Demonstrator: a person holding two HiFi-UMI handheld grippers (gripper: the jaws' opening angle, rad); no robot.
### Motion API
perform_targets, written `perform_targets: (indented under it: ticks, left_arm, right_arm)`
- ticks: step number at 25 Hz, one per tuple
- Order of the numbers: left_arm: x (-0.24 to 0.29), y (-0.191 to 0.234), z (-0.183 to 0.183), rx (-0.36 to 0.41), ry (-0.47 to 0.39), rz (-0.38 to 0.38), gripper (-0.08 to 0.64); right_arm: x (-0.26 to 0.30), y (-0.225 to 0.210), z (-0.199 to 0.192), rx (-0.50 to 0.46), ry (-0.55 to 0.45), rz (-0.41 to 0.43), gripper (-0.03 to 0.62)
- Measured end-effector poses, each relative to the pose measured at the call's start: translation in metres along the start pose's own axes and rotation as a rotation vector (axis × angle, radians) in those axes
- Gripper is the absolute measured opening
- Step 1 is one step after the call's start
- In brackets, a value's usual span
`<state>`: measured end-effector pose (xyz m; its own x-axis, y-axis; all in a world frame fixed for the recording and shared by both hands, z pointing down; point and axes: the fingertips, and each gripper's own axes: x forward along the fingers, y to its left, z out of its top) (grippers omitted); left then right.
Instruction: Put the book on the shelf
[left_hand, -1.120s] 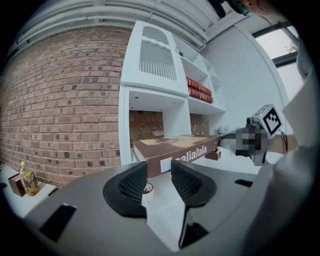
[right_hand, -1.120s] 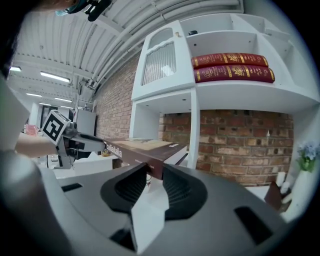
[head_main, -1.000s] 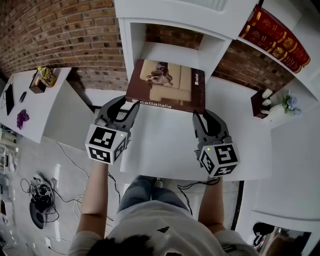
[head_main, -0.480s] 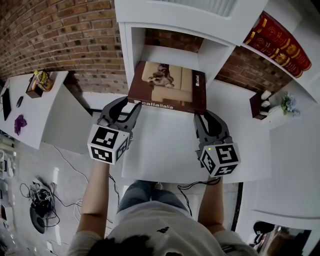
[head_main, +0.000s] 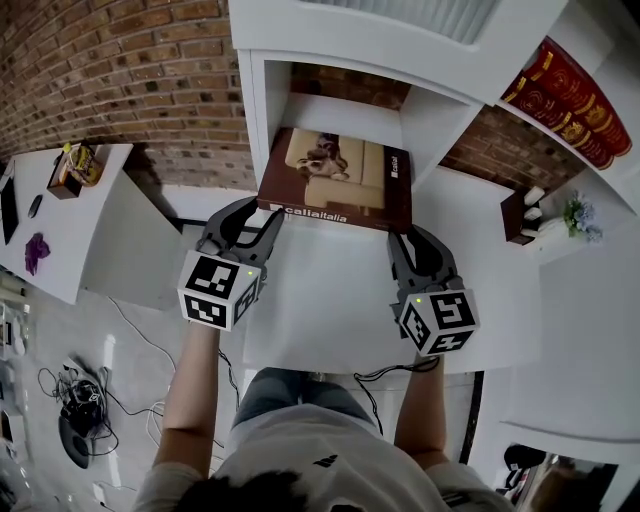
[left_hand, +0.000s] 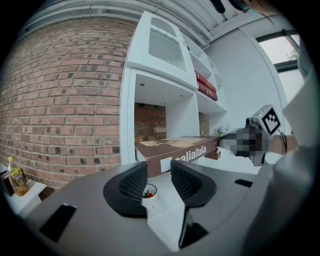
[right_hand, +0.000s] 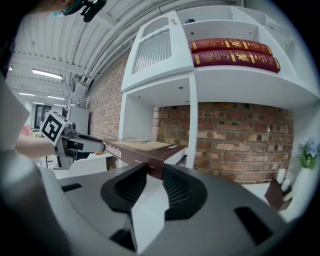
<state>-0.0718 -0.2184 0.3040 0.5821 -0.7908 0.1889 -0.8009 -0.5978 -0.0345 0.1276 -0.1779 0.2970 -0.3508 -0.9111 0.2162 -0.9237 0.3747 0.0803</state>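
Book (head_main: 335, 178) now farther into shelf (head_main: 340, 108); left gripper (head_main: 258, 212) and right gripper (head_main: 408, 234) clamp its near corners, keeping it level.

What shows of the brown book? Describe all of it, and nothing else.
The book is large and dark brown, with a beige cover photo and white lettering plus a white label along its near edge. It lies flat and roughly level, cover up, above the white desk. The left tool grips its near left corner, the right tool its near right corner. Its far end reaches into the open compartment of the white shelf unit; whether it rests there is unclear.
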Motion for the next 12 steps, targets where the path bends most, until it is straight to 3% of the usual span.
perform_targets:
  ticks: [12]
  left_arm:
    - [0.017, 0.008, -0.006, 0.003, 0.013, -0.009, 0.155]
  right_arm:
    - [0.017, -0.008, -0.009, 0.016, 0.022, -0.009, 0.107]
